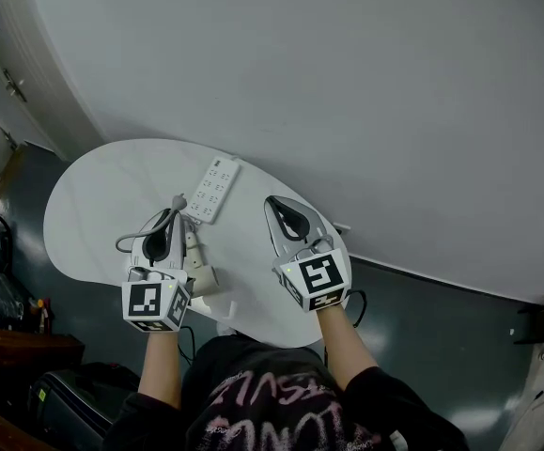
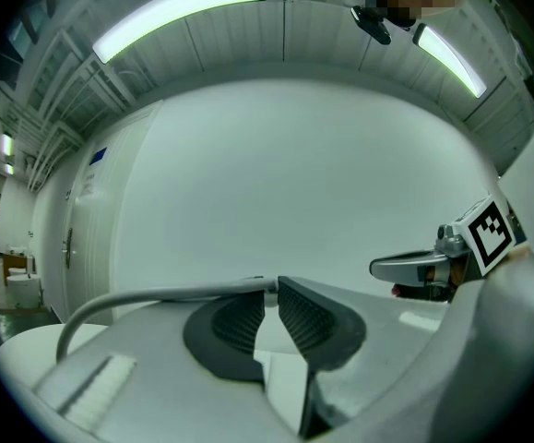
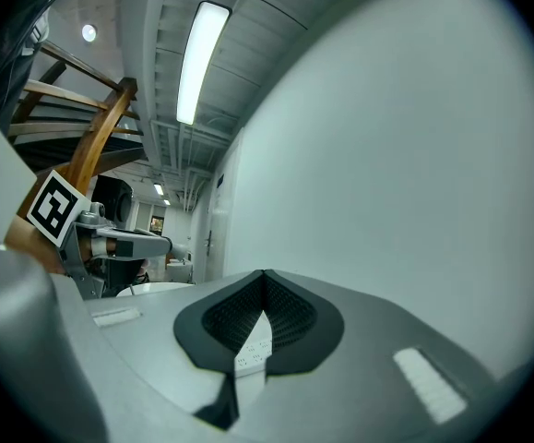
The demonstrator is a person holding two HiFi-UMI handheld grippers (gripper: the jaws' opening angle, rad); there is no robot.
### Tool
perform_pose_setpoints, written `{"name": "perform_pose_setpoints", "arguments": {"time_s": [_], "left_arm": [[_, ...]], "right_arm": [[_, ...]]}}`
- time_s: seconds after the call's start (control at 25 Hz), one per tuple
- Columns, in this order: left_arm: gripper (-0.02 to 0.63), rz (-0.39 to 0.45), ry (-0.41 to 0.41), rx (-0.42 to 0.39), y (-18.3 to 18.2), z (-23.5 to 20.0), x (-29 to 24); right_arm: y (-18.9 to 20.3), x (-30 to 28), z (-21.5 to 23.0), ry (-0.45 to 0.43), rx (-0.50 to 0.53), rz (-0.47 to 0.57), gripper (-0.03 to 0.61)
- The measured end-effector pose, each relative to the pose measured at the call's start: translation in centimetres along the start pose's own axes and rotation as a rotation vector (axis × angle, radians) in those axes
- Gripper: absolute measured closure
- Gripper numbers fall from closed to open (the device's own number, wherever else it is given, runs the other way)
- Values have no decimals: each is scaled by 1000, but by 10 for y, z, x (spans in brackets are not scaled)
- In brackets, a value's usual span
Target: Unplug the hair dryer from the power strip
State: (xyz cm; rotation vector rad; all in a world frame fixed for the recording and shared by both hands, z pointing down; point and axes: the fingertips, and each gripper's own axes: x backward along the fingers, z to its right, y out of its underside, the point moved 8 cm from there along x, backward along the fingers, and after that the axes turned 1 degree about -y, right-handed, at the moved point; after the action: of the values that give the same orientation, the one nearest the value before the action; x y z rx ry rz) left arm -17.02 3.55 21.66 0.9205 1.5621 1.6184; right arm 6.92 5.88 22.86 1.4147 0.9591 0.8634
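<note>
Left gripper (image 2: 271, 286): your jaws are clamped on the grey cord (image 2: 174, 293) just behind its plug (image 1: 178, 201). The plug lies just beside the near left end of the power strip (image 1: 212, 191) on the white table (image 1: 93, 195).
Hair dryer (image 1: 199, 269): white body, on the table just right of your left gripper.
Right gripper (image 3: 265, 275): jaws together, empty, right of the strip.

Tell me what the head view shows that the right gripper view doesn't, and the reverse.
Only the head view: the gray cord at the left gripper, the person's forearms and the whole white table. Only the right gripper view: a ceiling light and a wooden staircase. Both: the power strip, the left gripper, and the right gripper, jaws shut and empty.
</note>
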Motion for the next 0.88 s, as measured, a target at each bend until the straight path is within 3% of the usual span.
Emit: {"name": "perform_pose_setpoints", "arguments": {"time_s": [0.88], "left_arm": [[560, 7, 36, -6, -5, 4, -3]], "right_arm": [[-4, 14, 4, 80, -18, 24, 570]]}}
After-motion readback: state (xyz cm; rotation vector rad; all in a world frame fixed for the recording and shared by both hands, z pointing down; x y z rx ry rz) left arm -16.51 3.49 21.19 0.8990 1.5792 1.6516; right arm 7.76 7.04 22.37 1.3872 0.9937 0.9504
